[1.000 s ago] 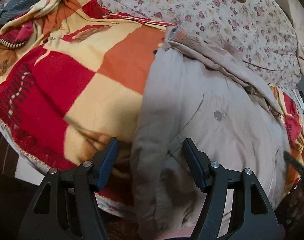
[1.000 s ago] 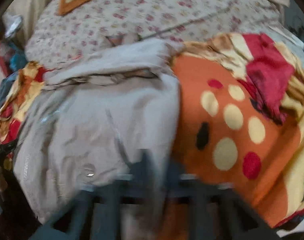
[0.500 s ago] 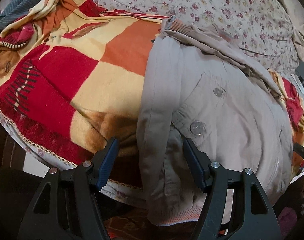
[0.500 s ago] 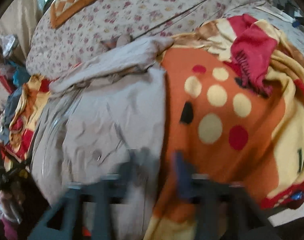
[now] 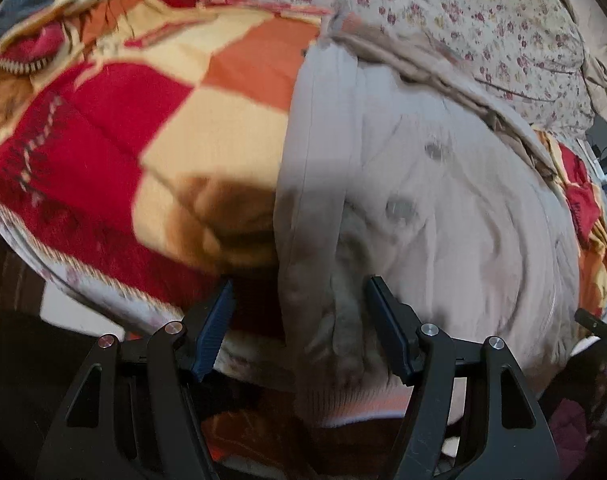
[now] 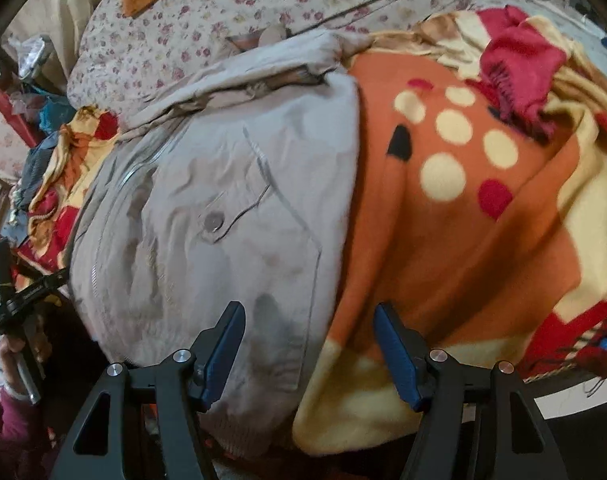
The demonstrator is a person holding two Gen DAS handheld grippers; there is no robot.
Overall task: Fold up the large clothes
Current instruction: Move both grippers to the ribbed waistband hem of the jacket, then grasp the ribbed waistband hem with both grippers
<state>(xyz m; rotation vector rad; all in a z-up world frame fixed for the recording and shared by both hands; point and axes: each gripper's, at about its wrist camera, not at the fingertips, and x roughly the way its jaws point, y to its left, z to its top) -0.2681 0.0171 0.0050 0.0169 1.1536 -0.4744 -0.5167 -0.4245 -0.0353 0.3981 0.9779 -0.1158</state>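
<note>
- The beige jacket (image 5: 443,208) lies on a checked blanket (image 5: 163,128) in red, orange and cream; it fills the centre and right of the left wrist frame.
- In the right wrist frame the jacket (image 6: 223,208) takes the centre and left, and the blanket (image 6: 463,220) with cream dots takes the right.
- The left gripper (image 5: 299,320) stands at the bottom centre, its fingers wide apart on both sides of the jacket's left edge near the hem, holding nothing.
- The right gripper (image 6: 309,340) is also wide, over the jacket's right lower corner.
- A floral sheet (image 6: 223,8) covers the top of the frame.
- 2 snap buttons (image 5: 399,208) show on the jacket, blurred.
</note>
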